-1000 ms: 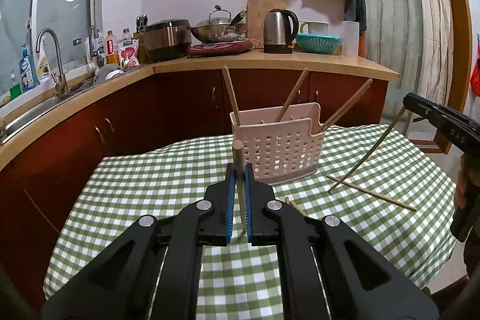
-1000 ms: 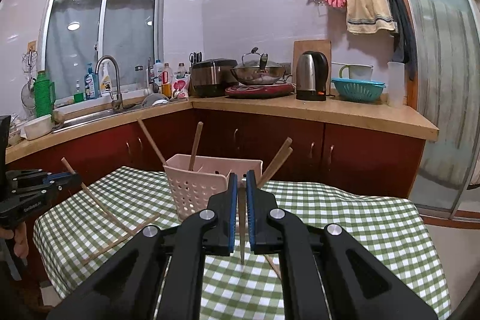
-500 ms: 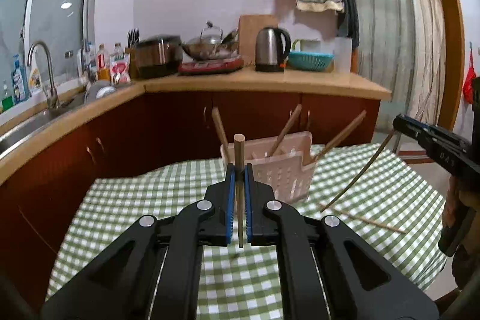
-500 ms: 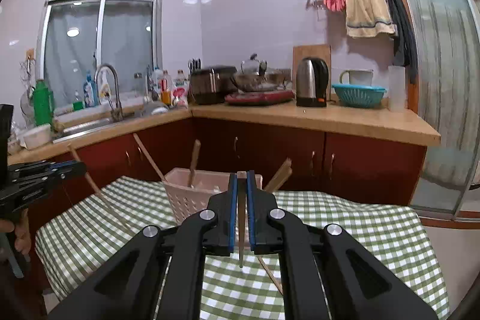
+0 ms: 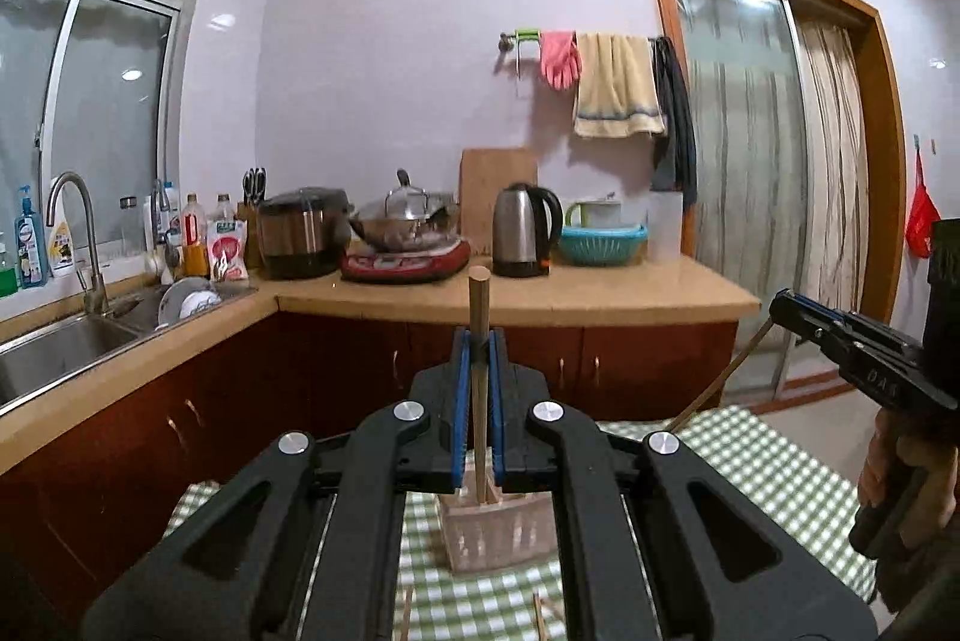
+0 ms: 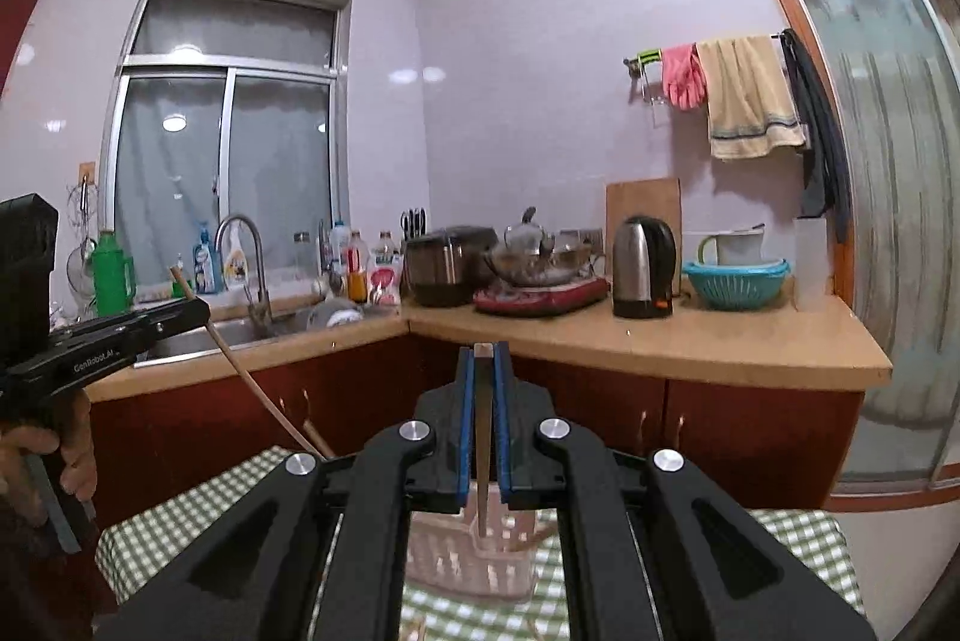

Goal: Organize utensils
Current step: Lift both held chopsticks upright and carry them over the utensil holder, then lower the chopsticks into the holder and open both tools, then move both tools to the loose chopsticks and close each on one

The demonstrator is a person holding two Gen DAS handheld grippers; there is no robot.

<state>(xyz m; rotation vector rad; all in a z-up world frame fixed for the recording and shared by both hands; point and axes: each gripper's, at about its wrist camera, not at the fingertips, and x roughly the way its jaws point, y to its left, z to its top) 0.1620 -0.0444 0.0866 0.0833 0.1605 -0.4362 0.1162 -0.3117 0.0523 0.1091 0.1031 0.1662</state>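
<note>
My left gripper (image 5: 478, 341) is shut on a wooden chopstick (image 5: 479, 371) held upright, its lower end over the pink perforated utensil basket (image 5: 498, 533) on the checked table. My right gripper (image 6: 483, 354) is shut on another chopstick (image 6: 482, 437), also upright above the basket (image 6: 468, 551). Each gripper shows in the other's view: the right one (image 5: 786, 302) at the right edge with its chopstick slanting down, the left one (image 6: 201, 306) at the left with its chopstick (image 6: 252, 377) slanting toward the basket. The basket is mostly hidden behind my fingers.
The green checked tablecloth (image 5: 756, 467) covers the table below. Loose chopsticks (image 5: 540, 617) lie on it near the front. Behind stands a wooden counter (image 5: 540, 299) with a kettle (image 5: 525, 230), wok, rice cooker, and a sink (image 5: 54, 341) at the left.
Both grippers have risen and tilted up, carrying their chopsticks from the table to above the basket. The basket has dropped low in both views.
</note>
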